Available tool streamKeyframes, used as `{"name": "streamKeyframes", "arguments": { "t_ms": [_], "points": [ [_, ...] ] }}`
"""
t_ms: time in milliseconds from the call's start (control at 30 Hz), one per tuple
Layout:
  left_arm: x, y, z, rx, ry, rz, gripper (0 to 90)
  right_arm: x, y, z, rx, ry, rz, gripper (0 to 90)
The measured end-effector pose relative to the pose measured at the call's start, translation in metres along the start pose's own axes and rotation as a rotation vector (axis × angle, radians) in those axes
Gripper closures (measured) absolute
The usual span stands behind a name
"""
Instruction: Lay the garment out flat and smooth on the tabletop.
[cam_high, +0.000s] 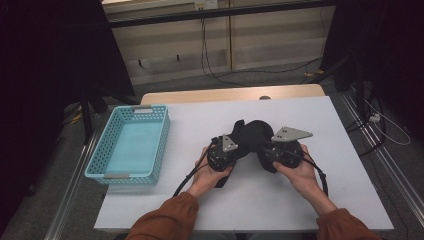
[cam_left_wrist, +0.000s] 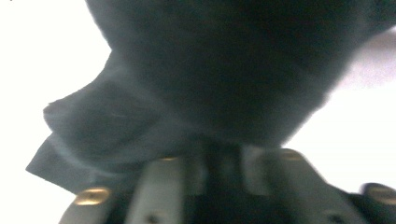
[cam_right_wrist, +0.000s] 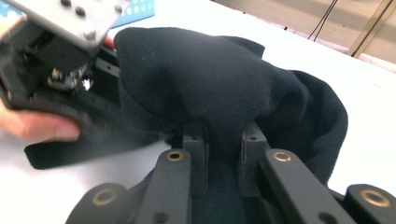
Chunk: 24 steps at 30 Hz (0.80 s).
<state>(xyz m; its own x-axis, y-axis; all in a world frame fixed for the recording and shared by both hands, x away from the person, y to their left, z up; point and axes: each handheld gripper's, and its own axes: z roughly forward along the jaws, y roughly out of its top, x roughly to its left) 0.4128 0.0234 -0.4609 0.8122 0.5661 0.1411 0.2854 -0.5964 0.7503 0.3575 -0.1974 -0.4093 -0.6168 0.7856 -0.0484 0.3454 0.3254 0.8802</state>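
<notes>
So both claws are clamped on the floppy black fleece cloth (cam_high: 252, 134) at the middle of the white surface (cam_high: 310, 200): left claw (cam_high: 235, 150) pinching its 8 o'clock edge, right claw (cam_right_wrist: 223, 140) at 4. Looks like mid-fold; next they'd need to lift together. Turquoise plastic basket (cam_high: 150, 145) sits at 9 o'clock, dim room with cables behind.

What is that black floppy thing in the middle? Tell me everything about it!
The black cloth looks like soft, fuzzy knit or fleece fabric. It sits bunched and humped on the white table, right of the blue basket, with a flat flap sticking out. The left hand-held gripper and the right hand-held gripper each pinch a fold of it between their jaws, one from each side.
</notes>
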Motion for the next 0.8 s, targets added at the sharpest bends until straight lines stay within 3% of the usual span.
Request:
{"name": "streamKeyframes", "arguments": {
  "t_ms": [67,200,300,400,567,667,800],
  "points": [
    [-0.001,0.000,-0.003,-0.010,-0.032,-0.027,81.4,-0.002,0.001,-0.004,-0.015,-0.005,0.007,79.5],
    [-0.007,0.008,-0.018,-0.069,-0.153,-0.076,82.0,-0.010,0.005,-0.012,-0.044,-0.015,0.028,79.5],
    [-0.014,0.013,-0.035,-0.094,-0.197,-0.074,82.0,-0.014,0.009,-0.019,-0.070,-0.018,0.038,79.5],
    [-0.016,0.013,-0.048,-0.114,-0.252,-0.087,82.2,-0.016,0.014,-0.026,-0.096,-0.023,0.034,79.4],
    [-0.019,0.011,-0.070,-0.151,-0.376,-0.154,82.4,-0.014,0.021,-0.031,-0.113,-0.024,0.018,79.0],
    [-0.028,0.009,-0.087,-0.151,-0.411,-0.134,82.5,-0.011,0.027,-0.029,-0.116,-0.012,0.005,78.7],
    [-0.032,-0.001,-0.100,-0.132,-0.465,-0.160,82.5,-0.006,0.030,-0.020,-0.119,0.006,0.005,77.6]
  ]
}}
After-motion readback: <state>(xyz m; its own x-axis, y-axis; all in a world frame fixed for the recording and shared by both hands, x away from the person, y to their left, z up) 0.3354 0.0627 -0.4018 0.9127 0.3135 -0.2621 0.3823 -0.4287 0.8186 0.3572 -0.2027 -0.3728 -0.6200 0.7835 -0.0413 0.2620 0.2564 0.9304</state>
